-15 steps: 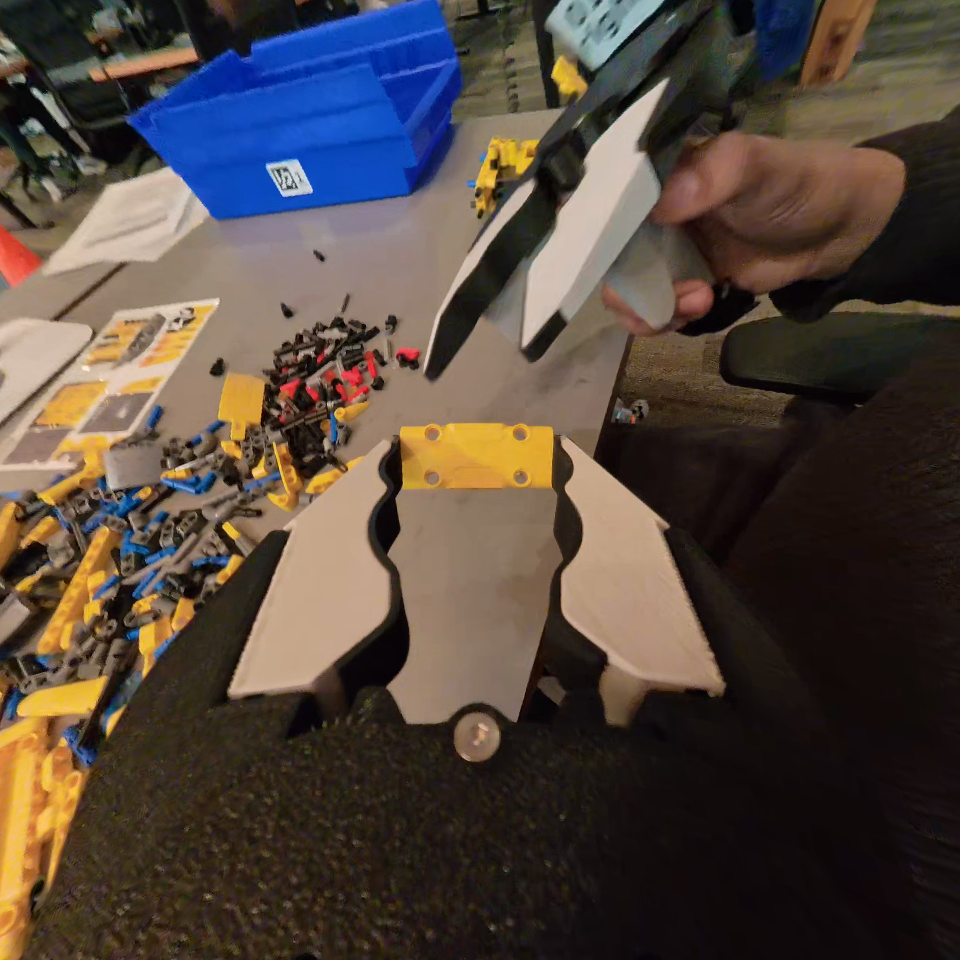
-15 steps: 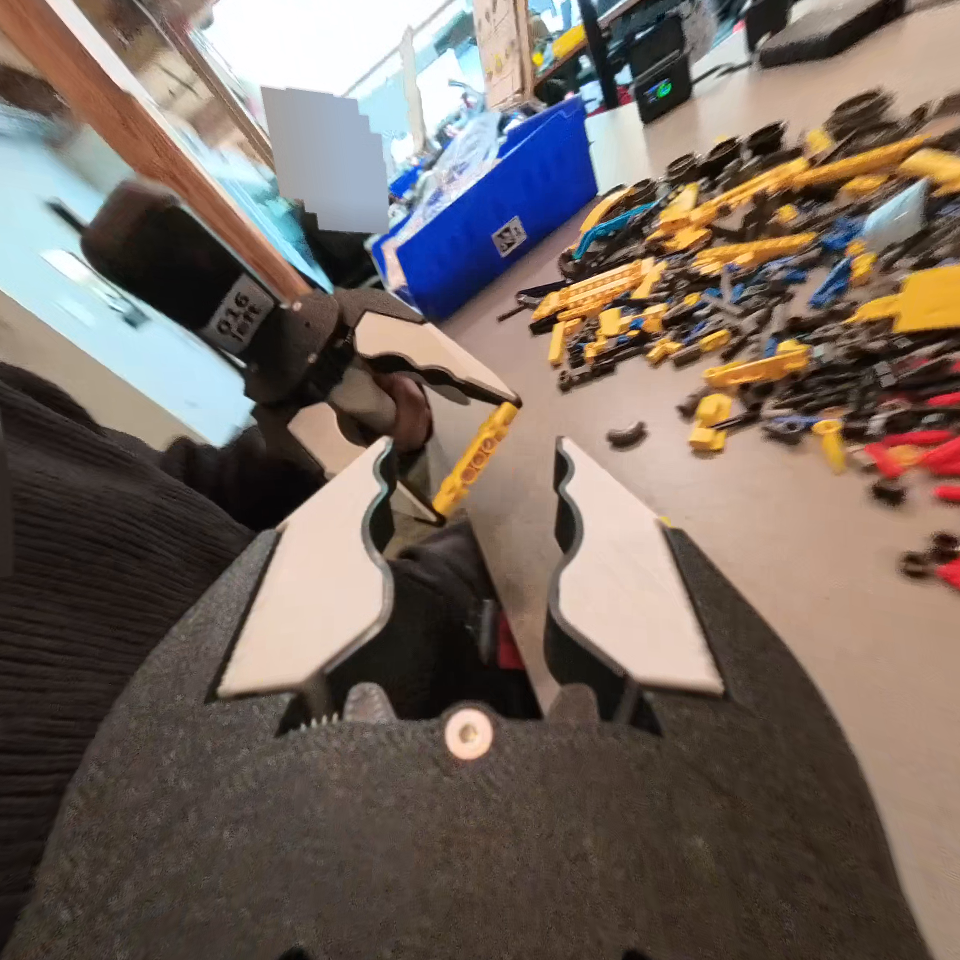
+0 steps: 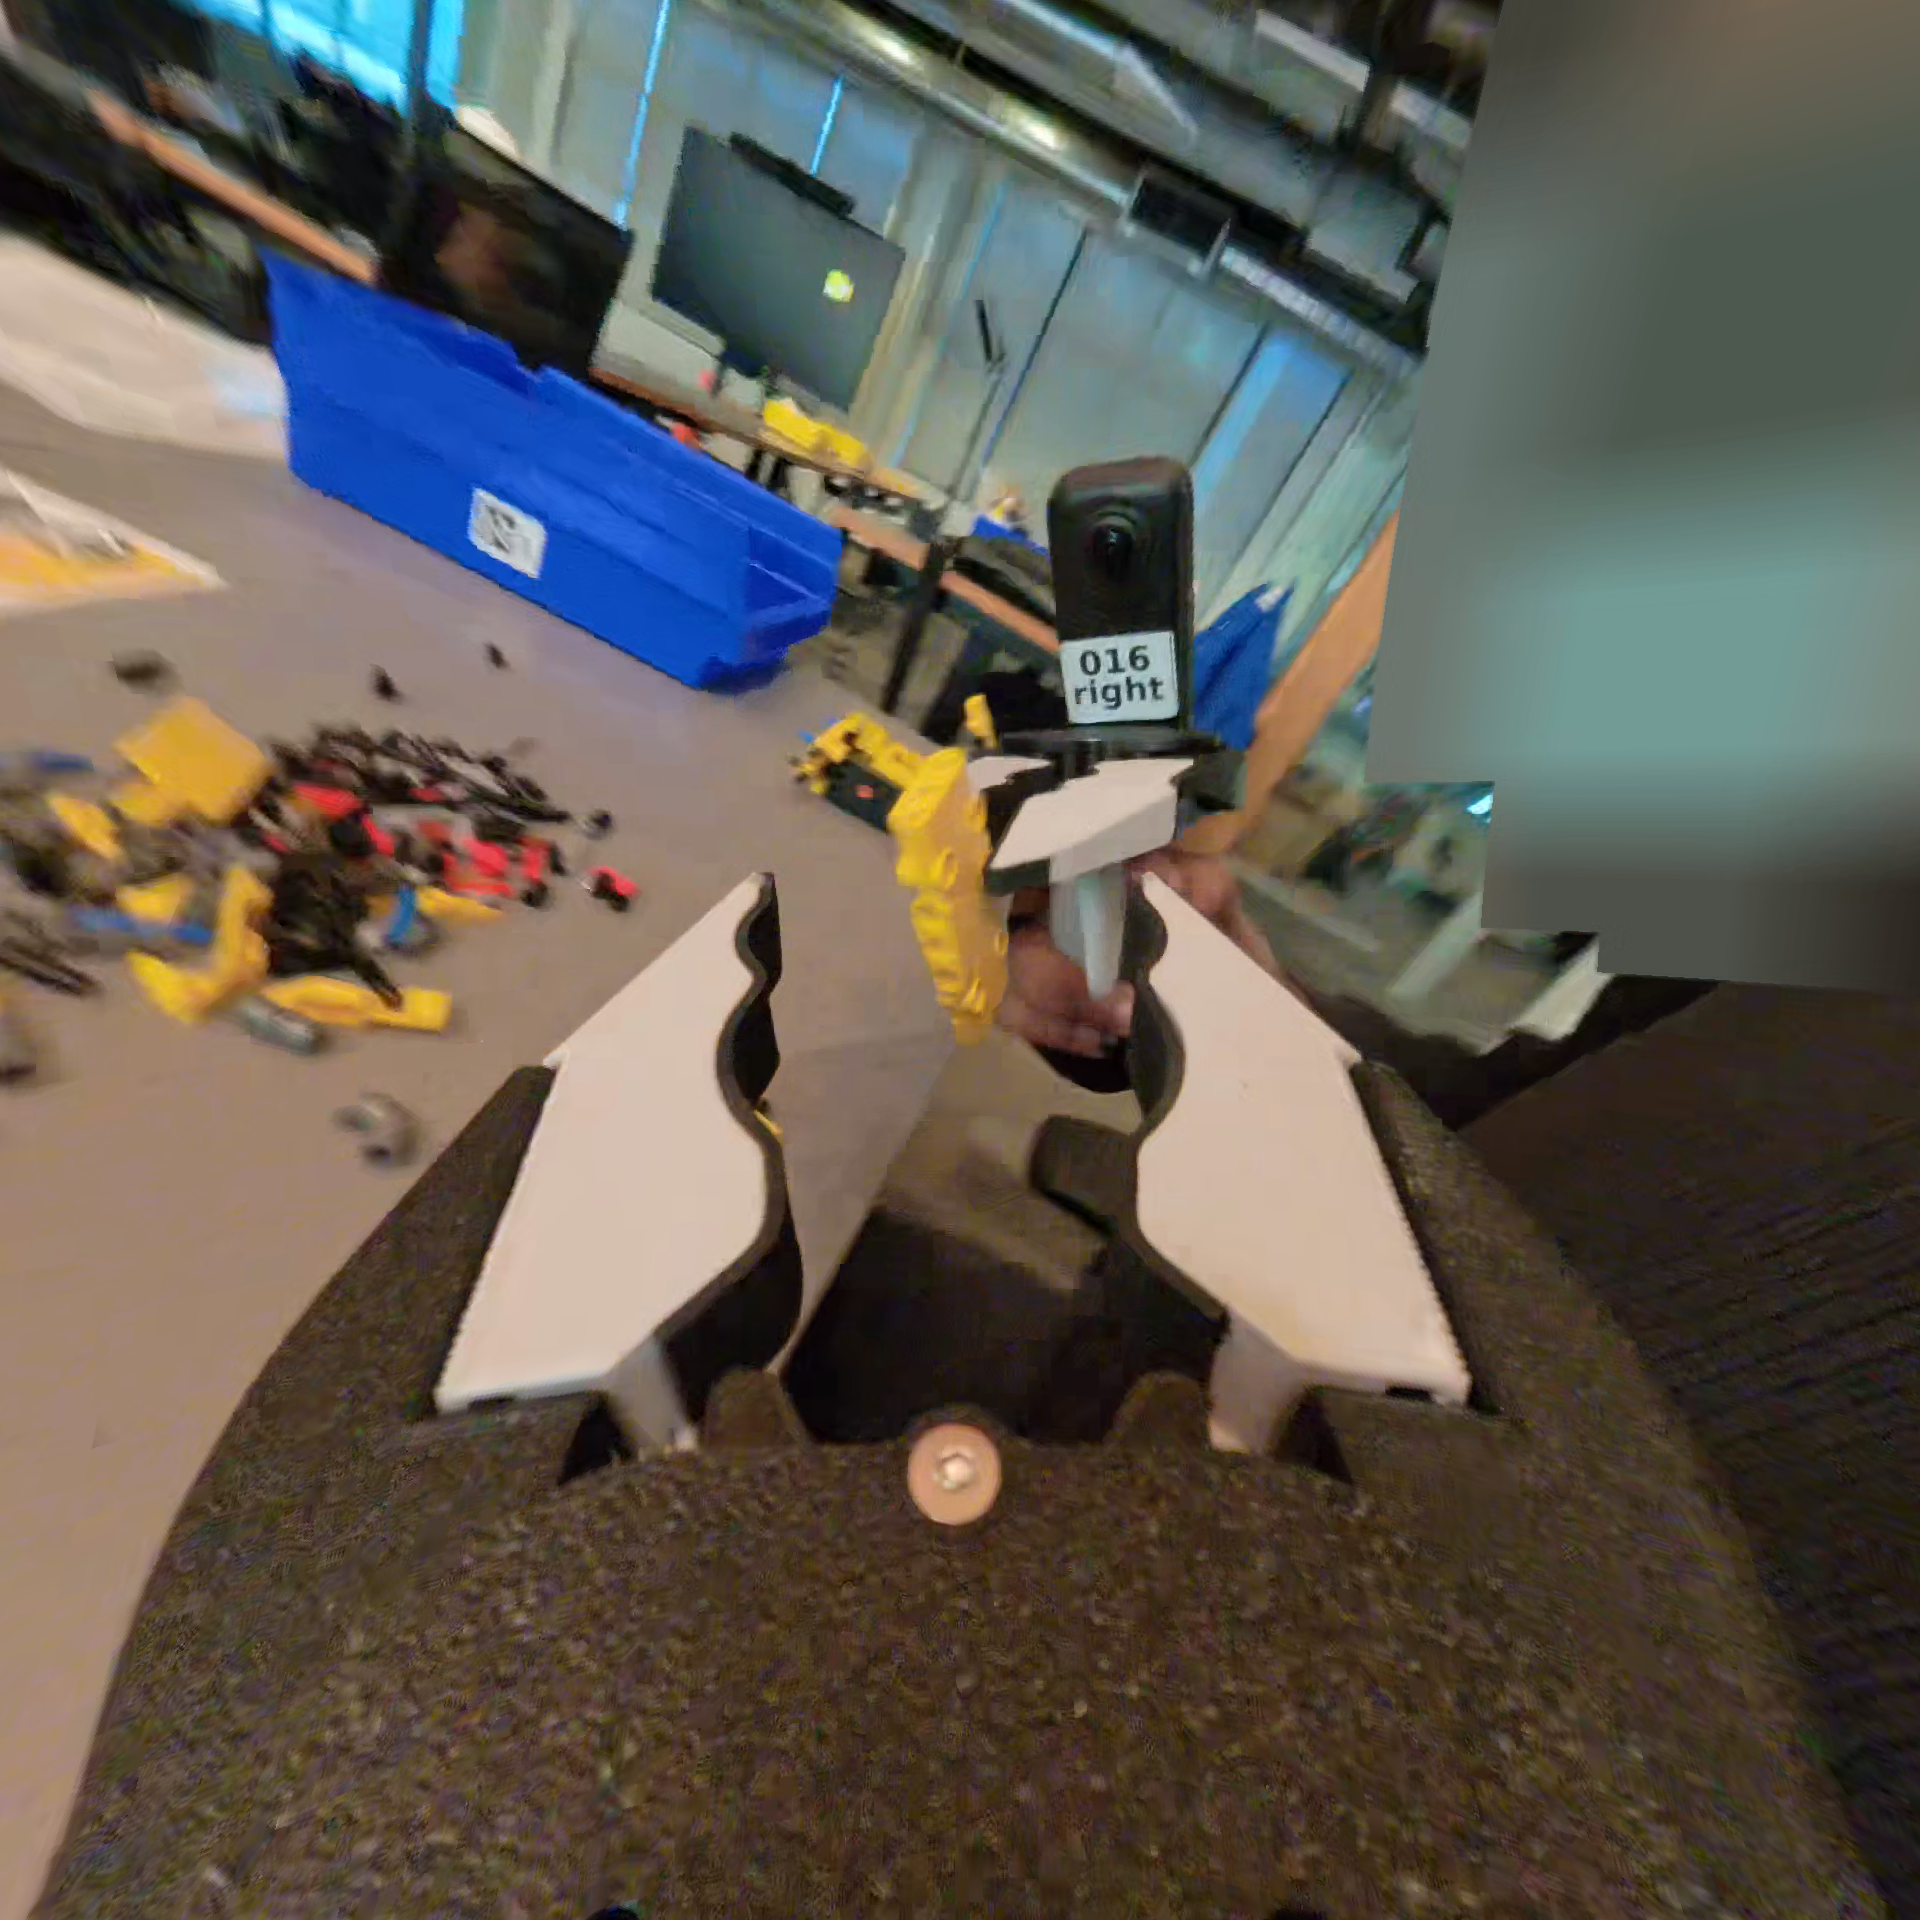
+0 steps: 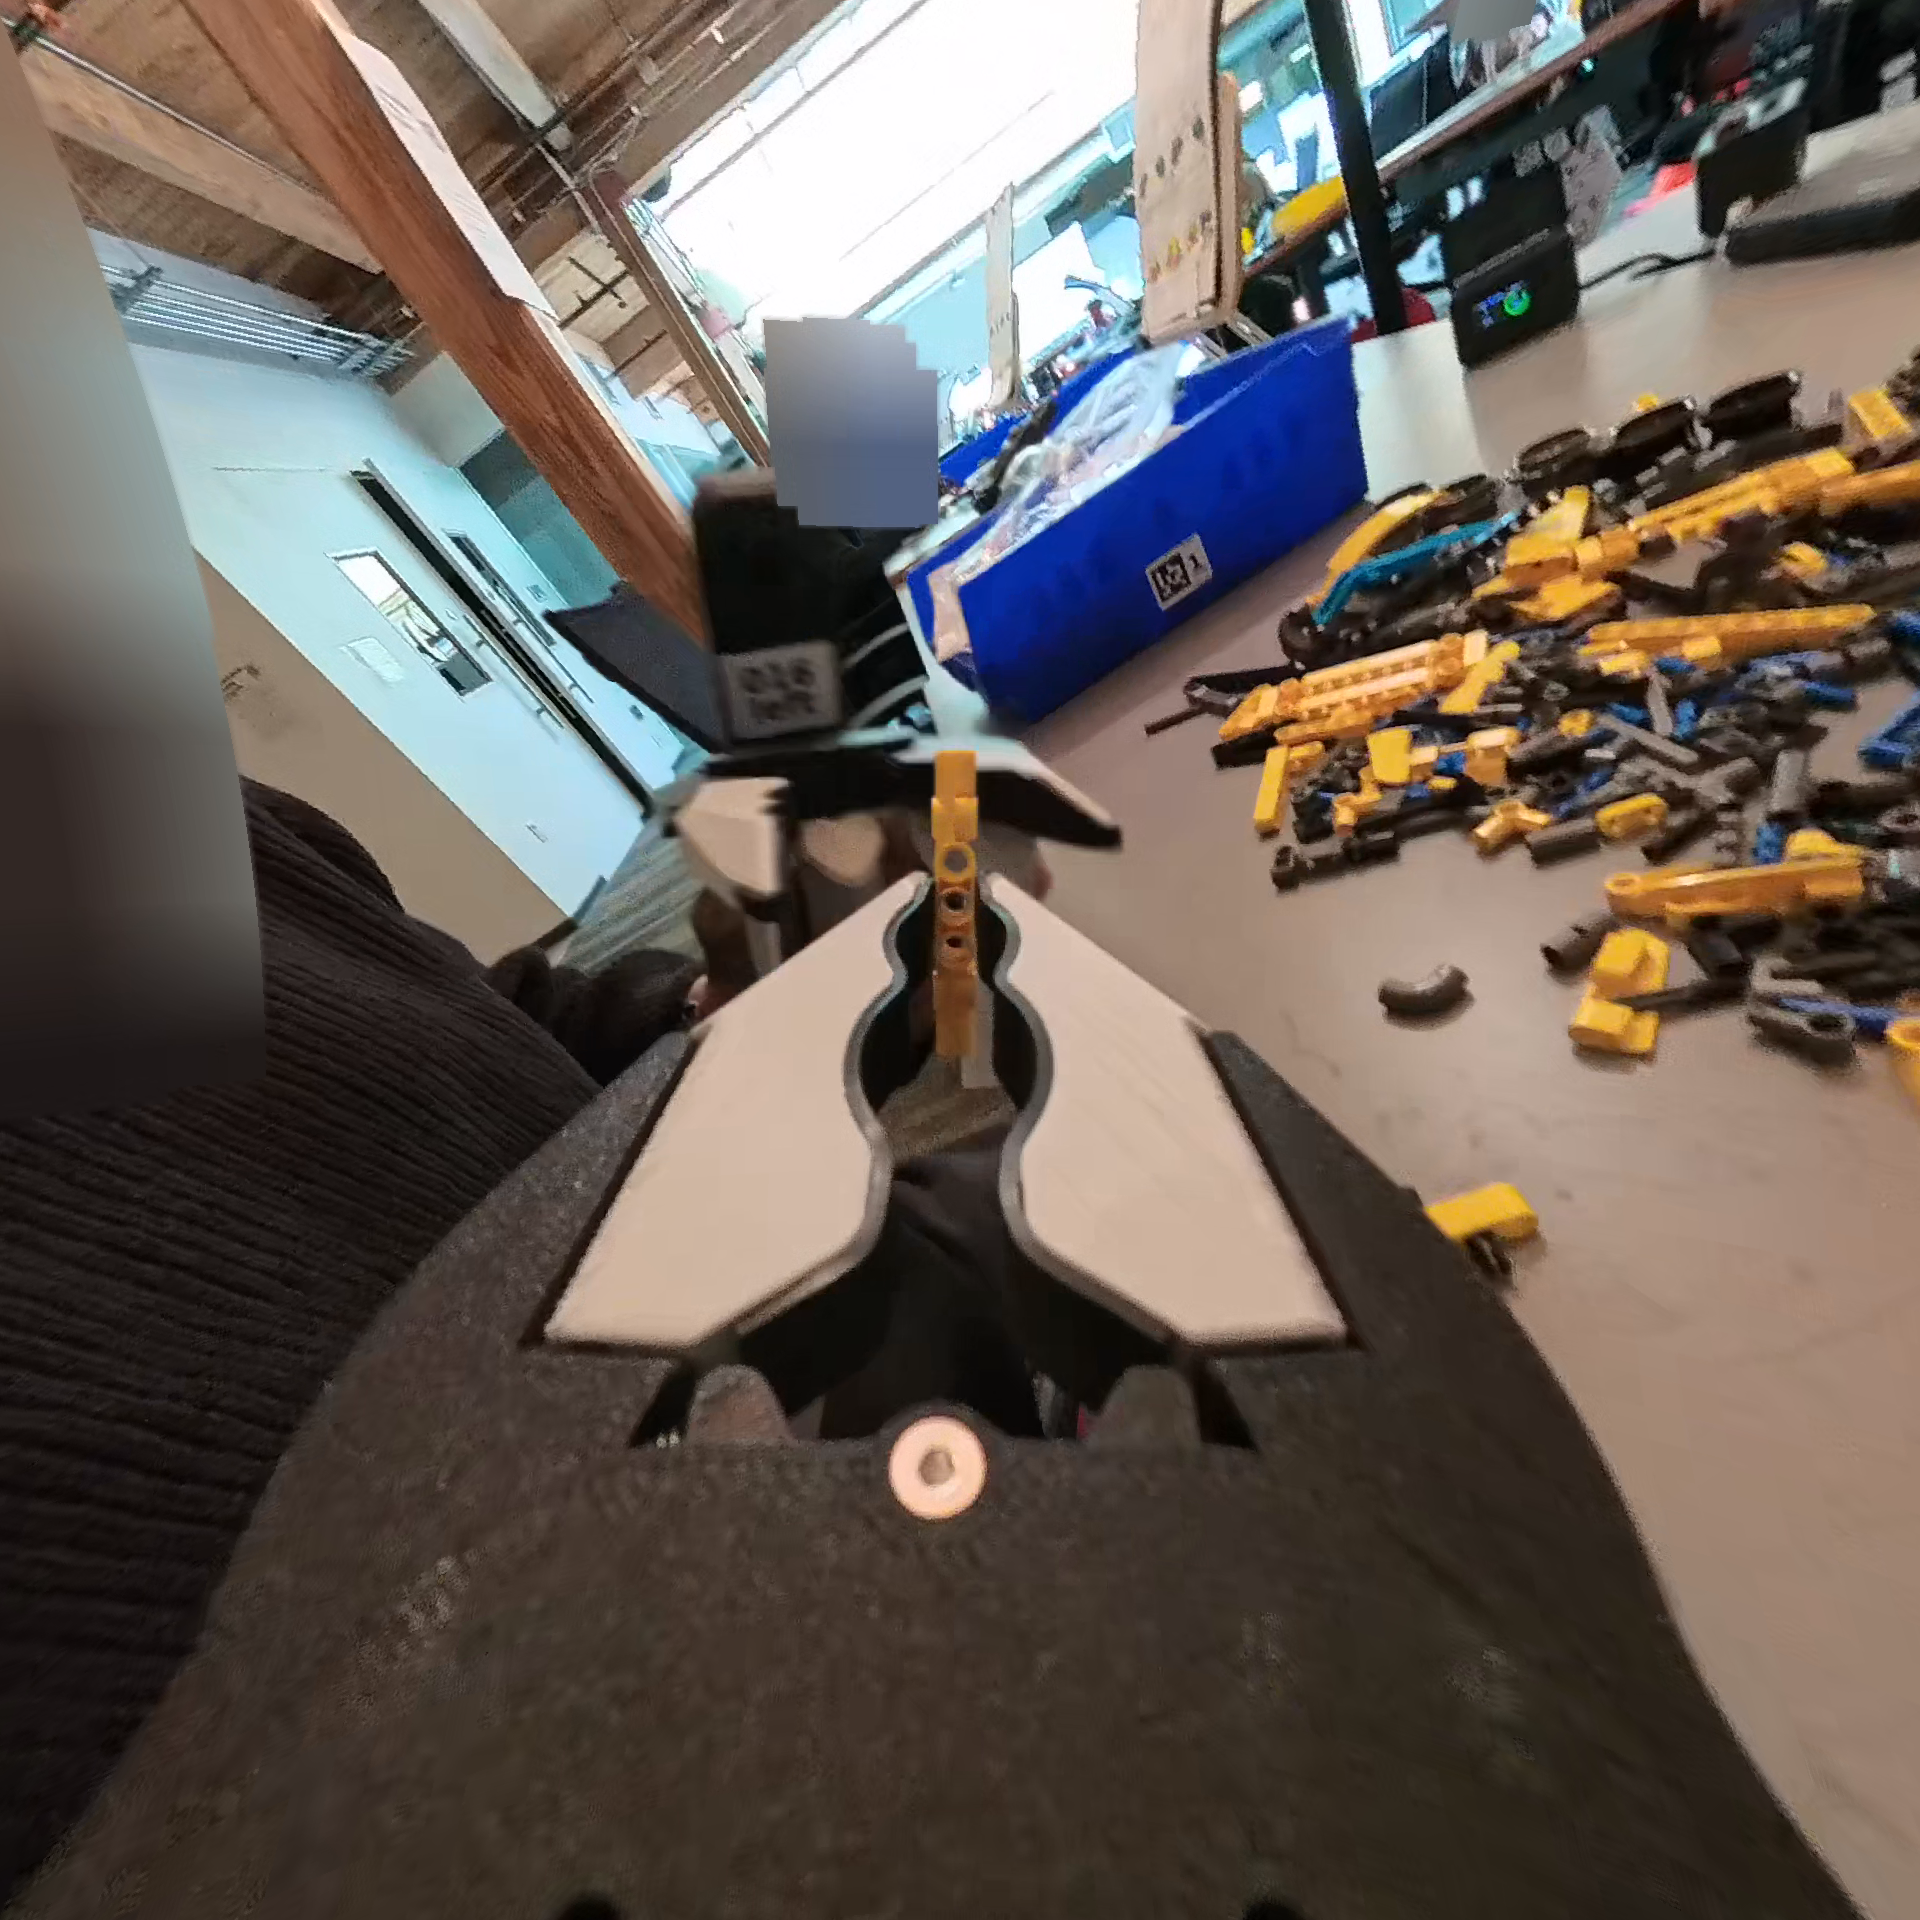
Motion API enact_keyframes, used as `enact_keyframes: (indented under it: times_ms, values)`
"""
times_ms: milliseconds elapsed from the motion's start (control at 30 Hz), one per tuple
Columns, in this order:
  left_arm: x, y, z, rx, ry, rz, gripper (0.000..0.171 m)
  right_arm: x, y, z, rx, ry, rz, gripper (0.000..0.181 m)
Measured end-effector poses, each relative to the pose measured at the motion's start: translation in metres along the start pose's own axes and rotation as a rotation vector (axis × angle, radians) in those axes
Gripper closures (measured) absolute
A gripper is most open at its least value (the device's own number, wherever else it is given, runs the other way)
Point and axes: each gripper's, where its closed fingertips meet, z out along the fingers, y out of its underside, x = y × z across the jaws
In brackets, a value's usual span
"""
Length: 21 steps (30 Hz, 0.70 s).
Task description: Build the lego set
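Observation:
My right gripper (image 4: 956, 883) is shut on a flat yellow panel piece (image 4: 954, 940), seen edge-on and upright between its fingertips. In the left wrist view the same panel (image 3: 951, 904) hangs in the right gripper (image 3: 1003, 831), just beyond my left fingertips. My left gripper (image 3: 954, 894) is open and empty, with its fingers wide apart on either side of the panel's near edge. It also shows in the right wrist view (image 4: 883, 821), just behind the panel. Both grippers are held off the near edge of the grey table (image 3: 665, 727).
A pile of yellow, black, blue and red building parts (image 3: 260, 862) (image 4: 1610, 727) covers the table. A blue bin (image 3: 582, 488) (image 4: 1195, 551) stands at the back. A small yellow assembly (image 3: 862, 764) sits near the edge. Loose pieces (image 4: 1481, 1216) lie close by. My left and right fingertips are right by each other.
The yellow panel has passed from my left gripper to my right. The left has opened and let go; the right has shut on it. Both grippers have tilted up.

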Motion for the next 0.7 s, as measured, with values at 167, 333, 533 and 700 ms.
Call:
enact_keyframes:
  times_ms: [167, 333, 533, 700]
  values:
    - [0.008, -0.001, -0.004, 0.078, 0.168, -0.230, 0.164, -0.008, -0.007, 0.009, 0.043, -0.044, 0.002, 0.174]
    - [0.004, -0.011, -0.014, 0.135, 0.232, -0.353, 0.166, -0.003, -0.019, -0.003, 0.112, -0.005, -0.126, 0.147]
    - [-0.016, -0.013, -0.028, 0.120, 0.205, -0.495, 0.166, 0.062, 0.038, -0.033, -0.304, 0.348, -0.598, 0.102]
    - [-0.029, -0.006, -0.026, 0.071, 0.167, -0.558, 0.166, 0.083, 0.061, -0.034, -0.515, 0.298, -0.524, 0.120]
